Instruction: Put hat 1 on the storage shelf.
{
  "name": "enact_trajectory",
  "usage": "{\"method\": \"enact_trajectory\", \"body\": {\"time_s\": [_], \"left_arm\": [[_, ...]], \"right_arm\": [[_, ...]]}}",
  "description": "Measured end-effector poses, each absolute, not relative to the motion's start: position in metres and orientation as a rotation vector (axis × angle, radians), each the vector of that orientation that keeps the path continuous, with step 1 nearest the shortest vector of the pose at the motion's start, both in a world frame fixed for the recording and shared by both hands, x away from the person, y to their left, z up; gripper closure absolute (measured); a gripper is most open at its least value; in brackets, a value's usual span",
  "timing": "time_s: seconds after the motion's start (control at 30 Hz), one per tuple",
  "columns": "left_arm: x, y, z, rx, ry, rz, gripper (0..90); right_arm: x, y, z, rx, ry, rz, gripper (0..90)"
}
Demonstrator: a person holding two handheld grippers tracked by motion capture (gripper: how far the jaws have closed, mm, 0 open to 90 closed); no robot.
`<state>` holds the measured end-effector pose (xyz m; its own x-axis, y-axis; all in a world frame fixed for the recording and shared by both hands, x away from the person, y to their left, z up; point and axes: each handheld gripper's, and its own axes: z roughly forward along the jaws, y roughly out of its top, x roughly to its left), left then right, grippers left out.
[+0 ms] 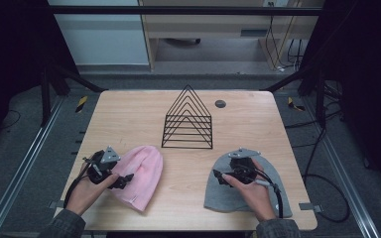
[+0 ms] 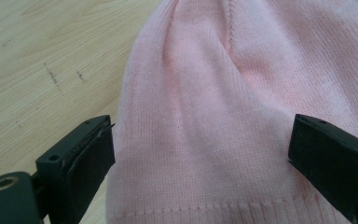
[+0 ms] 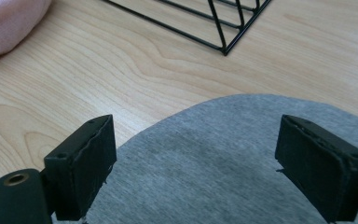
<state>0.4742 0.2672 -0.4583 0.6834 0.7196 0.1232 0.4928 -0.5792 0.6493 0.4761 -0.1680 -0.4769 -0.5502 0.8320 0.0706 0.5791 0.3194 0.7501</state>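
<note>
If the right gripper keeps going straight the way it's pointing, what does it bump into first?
Probably the grey hat. The right gripper is open, with the hat lying between and just ahead of its fingers. Past the hat comes bare table, then the black wire rack. Its height above the hat is unclear.

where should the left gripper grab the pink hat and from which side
Probably the ribbed hem of the pink hat, coming from the person's side. The left gripper hangs open over that hem, and the hat lies flat, so pinch up a fold there.
</note>
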Motion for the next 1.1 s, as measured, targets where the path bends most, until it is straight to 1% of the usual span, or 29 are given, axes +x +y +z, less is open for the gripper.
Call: {"method": "enact_trajectory", "body": {"time_s": [0.1, 0.2, 0.3, 0.37, 0.43, 0.47, 0.53, 0.57, 0.67, 0.73, 1.0, 1.1], "left_arm": [[0.475, 0.260, -0.454, 2.328, 0.883, 0.521, 7.5], [0.482, 0.250, -0.447, 2.383, 0.825, 0.521, 7.7], [0.496, 0.245, -0.435, 2.375, 0.816, 0.513, 10.5], [0.512, 0.241, -0.427, 2.412, 0.820, 0.499, 10.5], [0.526, 0.237, -0.421, 2.439, 0.819, 0.484, 11.0], [0.532, 0.236, -0.417, 2.441, 0.821, 0.492, 12.7], [0.541, 0.233, -0.414, 2.461, 0.819, 0.502, 19.0], [0.548, 0.231, -0.413, 2.477, 0.826, 0.504, 18.9], [0.560, 0.229, -0.414, 2.503, 0.841, 0.524, 22.7], [0.567, 0.227, -0.416, 2.501, 0.853, 0.512, 24.7], [0.579, 0.223, -0.447, 2.557, 0.872, 0.411, 29.1], [0.578, 0.220, -0.456, 2.576, 0.845, 0.377, 30.1]], "right_arm": [[0.475, -0.172, -0.475, 1.270, 2.250, 1.109, 12.9], [0.473, -0.174, -0.475, 1.273, 2.237, 1.103, 16.3], [0.471, -0.176, -0.473, 1.284, 2.222, 1.118, 18.7], [0.471, -0.177, -0.472, 1.278, 2.214, 1.123, 19.9], [0.470, -0.177, -0.471, 1.272, 2.217, 1.133, 23.5], [0.470, -0.178, -0.471, 1.269, 2.220, 1.137, 24.2], [0.470, -0.178, -0.472, 1.268, 2.224, 1.140, 26.0], [0.470, -0.178, -0.472, 1.267, 2.224, 1.140, 26.8], [0.470, -0.179, -0.473, 1.266, 2.229, 1.138, 30.2], [0.471, -0.179, -0.473, 1.266, 2.234, 1.133, 31.4], [0.472, -0.178, -0.477, 1.276, 2.256, 1.120, 32.8], [0.472, -0.176, -0.478, 1.272, 2.270, 1.111, 32.7]]}}
